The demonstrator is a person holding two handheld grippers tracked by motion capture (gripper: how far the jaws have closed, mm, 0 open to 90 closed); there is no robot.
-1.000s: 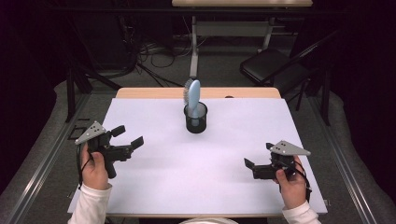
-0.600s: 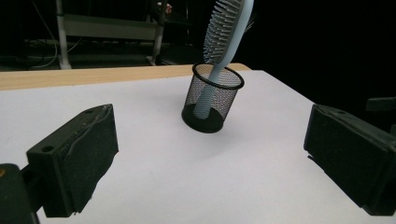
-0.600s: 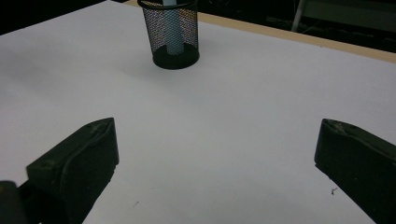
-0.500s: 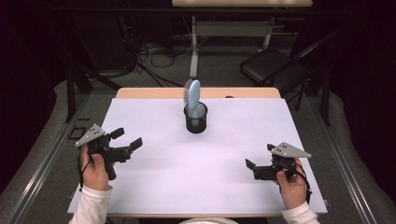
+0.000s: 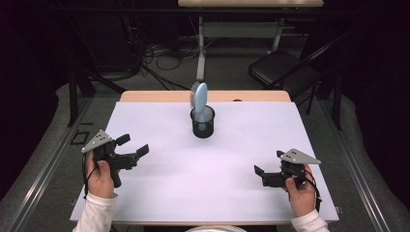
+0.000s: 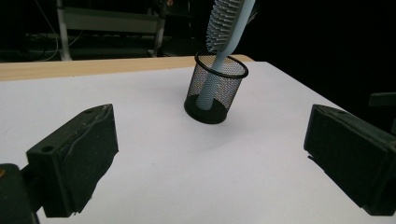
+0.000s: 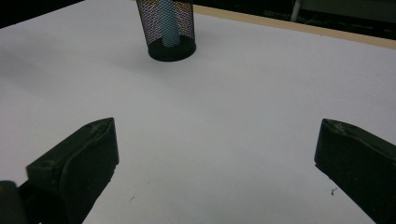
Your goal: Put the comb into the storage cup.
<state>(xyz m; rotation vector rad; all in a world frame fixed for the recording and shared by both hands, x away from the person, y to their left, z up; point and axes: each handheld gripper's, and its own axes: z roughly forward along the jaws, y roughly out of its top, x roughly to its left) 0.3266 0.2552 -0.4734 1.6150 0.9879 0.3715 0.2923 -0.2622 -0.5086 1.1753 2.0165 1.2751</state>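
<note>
Right now the hairbrush (image 5: 198, 96) stands handle-down in a black mesh cup (image 5: 202, 123) near the far middle of the white table (image 5: 222, 193), with its bristled head sticking up above the rim and leaning a little to the left. Both grippers rest well short of it, near the person's edge. The left gripper (image 5: 131, 146) has its jaws spread wide and holds nothing; the right gripper (image 5: 267, 165) is likewise wide apart and empty.

What matters for a reach is that the brush lies forward of both tools and roughly between them, its long axis close to upright. From the left gripper view the hairbrush (image 6: 227, 32) and mesh cup (image 6: 215, 88) sit ahead and slightly right of centre, the handle visible through the mesh. From the right gripper view the mesh cup (image 7: 168, 35) sits ahead and to the left, farther off. I judge the left gripper somewhat nearer, and its jaws already point toward the cup, so a grasp on the exposed head or neck would likely come from that side, closing across the brush from above the rim.
</note>
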